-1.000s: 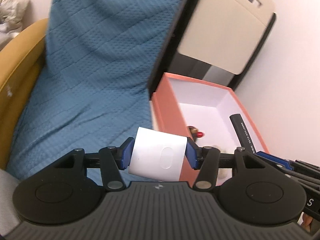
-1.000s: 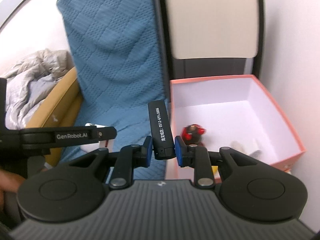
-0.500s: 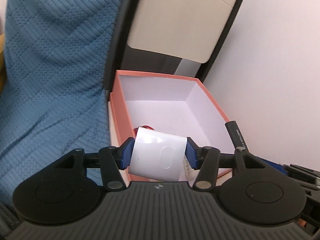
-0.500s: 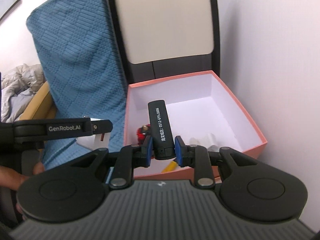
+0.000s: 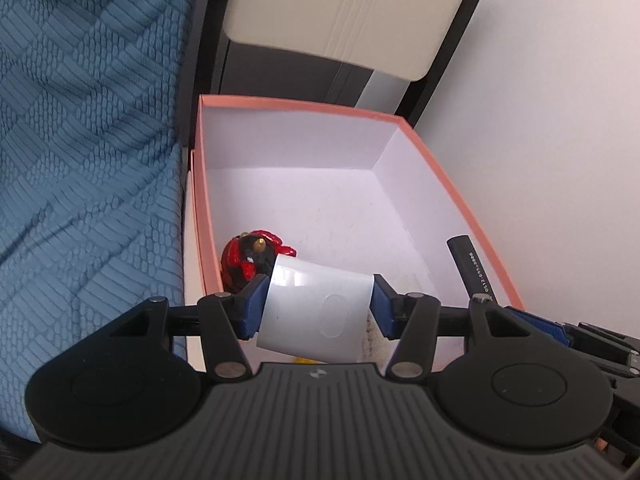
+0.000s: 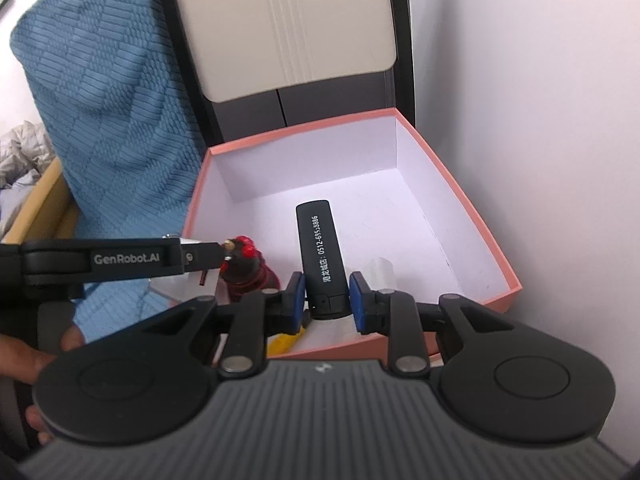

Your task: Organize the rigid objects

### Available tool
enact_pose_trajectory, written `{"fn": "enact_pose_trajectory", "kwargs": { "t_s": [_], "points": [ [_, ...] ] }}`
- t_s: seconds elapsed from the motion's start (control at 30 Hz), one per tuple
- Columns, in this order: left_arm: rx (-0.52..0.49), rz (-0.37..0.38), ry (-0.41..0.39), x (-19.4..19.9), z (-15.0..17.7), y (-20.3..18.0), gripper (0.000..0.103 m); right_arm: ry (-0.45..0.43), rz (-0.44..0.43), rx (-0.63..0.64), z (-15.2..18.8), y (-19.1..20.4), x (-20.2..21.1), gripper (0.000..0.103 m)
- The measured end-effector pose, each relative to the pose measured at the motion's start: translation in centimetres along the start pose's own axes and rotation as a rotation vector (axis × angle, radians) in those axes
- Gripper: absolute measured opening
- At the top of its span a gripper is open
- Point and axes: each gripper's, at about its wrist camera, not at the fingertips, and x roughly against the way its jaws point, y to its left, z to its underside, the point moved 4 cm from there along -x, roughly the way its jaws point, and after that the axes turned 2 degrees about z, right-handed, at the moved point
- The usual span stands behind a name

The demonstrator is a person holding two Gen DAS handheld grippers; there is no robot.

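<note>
1. Pink box (image 5: 436, 184): open cardboard, likely light and easily dented; sits beneath both tongs, red-black figure (image 5: 250, 258) already inside.
2. White case (image 5: 316, 312): smooth, probably slippery and light; clamped by its side edges in the left gripper (image 5: 316, 306), over the box's near-left corner.
3. Black stick (image 6: 322, 256): rigid, slim; pinched at its lower end by the right gripper (image 6: 325, 300), pointing over the box floor.
</note>
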Motion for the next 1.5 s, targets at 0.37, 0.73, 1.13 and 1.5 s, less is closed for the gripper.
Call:
{"fn": "enact_pose_trajectory", "kwargs": {
  "t_s": [0.37,0.73,1.13,1.5],
  "points": [
    [0.009,-0.043,0.072,-5.7,0.8,0.3,0.06,0.058,-0.021,0.013,0.1,-1.5,-5.4,0.027],
    [0.01,-0.065,0.073,-8.5,0.3,0.2,0.06,0.123,-0.055,0.024,0.5,-2.0,-9.7,0.028],
    [0.007,-0.061,0.034,-5.9,-0.1,-0.1,0.061,0.146,-0.081,0.001,0.2,-1.9,-9.4,0.031],
    [-0.016,-0.03,-0.056,1.4,-0.4,-0.8,0.066,0.052,-0.06,-0.014,-1.2,-0.7,-3.2,0.031]
  ]
}}
